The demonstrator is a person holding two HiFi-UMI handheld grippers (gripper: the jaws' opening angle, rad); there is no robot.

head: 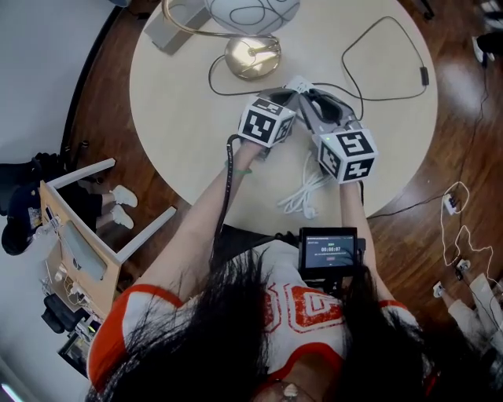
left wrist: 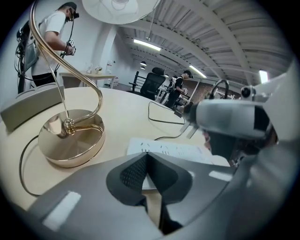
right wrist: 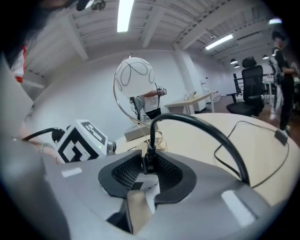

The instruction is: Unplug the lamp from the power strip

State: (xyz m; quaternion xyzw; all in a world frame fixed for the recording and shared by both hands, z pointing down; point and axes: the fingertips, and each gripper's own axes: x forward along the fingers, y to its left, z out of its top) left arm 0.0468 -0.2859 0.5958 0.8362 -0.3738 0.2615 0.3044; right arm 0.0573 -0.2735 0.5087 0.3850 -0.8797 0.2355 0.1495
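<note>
The lamp has a gold base and a white globe shade at the table's far side. In front of it lies the white power strip. Both grippers meet over the strip. My right gripper is shut on the lamp's black plug, whose cord arches up and away; the strip's white top shows just under the plug. My left gripper is shut with nothing between its pads, tips over the strip. The gold base stands to its left.
The round table also bears a coil of white cable near the front edge, a thin black cord looping to the right and a grey box at the back. A chair stands at the left.
</note>
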